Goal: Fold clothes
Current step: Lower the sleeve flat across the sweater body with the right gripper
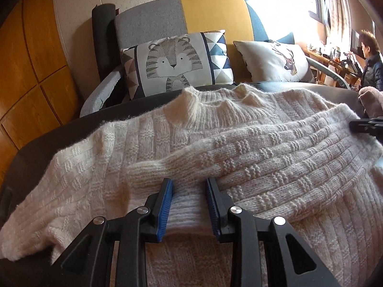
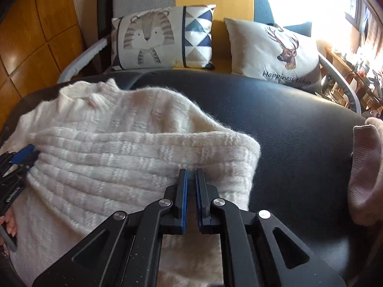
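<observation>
Left wrist view: a cream, chunky cable-knit sweater (image 1: 215, 148) lies spread over a black leather-look bench (image 1: 59, 129), its ribbed collar toward twelve o'clock. One sleeve is folded across the body, running from three o'clock in toward the centre, and its ribbed cuff (image 1: 153, 169) ends just ahead of the left gripper (image 1: 189, 189). That gripper's blue-padded jaws stand apart over the knit, released, with only flat sweater showing between them. At three o'clock the black tip of the right gripper (image 1: 366, 125) reaches the folded sleeve's shoulder end. Behind the bench, at twelve o'clock, a tiger-print cushion (image 1: 174, 62) and a white deer-print cushion (image 1: 275, 59) lean on a grey, yellow and blue sofa (image 1: 210, 12). A person in a dark jacket (image 1: 372, 69) sits at a wooden desk at two o'clock.

Right wrist view: the same sweater (image 2: 119, 148) fills the nine o'clock half of the bench (image 2: 287, 124), its folded sleeve crossing it. The right gripper (image 2: 191, 179) hovers at the sleeve's right edge with its jaws clenched almost together, and whether any knit is pinched between them cannot be told. The left gripper (image 2: 21, 157) shows at nine o'clock. A pale pink knit garment (image 2: 366, 167) lies at three o'clock.
</observation>
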`<state>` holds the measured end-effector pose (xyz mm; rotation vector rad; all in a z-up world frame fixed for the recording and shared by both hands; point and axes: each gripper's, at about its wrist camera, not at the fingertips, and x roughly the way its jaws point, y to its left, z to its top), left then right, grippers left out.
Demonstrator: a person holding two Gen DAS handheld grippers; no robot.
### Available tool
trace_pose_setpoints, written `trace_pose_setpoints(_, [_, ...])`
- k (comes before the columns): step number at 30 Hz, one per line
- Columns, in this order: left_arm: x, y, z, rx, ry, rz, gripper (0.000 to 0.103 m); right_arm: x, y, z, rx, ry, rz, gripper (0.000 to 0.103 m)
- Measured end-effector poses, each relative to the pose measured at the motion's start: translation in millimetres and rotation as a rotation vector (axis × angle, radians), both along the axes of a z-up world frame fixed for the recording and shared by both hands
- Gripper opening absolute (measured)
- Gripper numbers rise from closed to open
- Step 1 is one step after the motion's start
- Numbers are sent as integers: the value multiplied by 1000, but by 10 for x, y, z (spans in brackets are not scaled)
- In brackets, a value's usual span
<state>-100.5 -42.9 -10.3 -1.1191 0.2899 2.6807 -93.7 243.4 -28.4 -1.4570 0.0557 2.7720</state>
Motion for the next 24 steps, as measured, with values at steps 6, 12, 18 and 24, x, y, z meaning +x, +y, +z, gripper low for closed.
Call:
trace_pose_setpoints(6, [-22,-50,-18,47,-6,2,32,-91,233,-51,-59,60,-110,2])
trace_pose_setpoints(12, [-34,-90,-22,81,-12,4,32,141,48,207,-49,70,-42,6])
trace_pose_setpoints(18, [-36,-85,-21,80,-10,6,32,488,-84,71,36,20,-5,6])
trace_pose_setpoints(24, [-41,-104,-16,91,-16,5,32,489,6,53,39,4,-81,4])
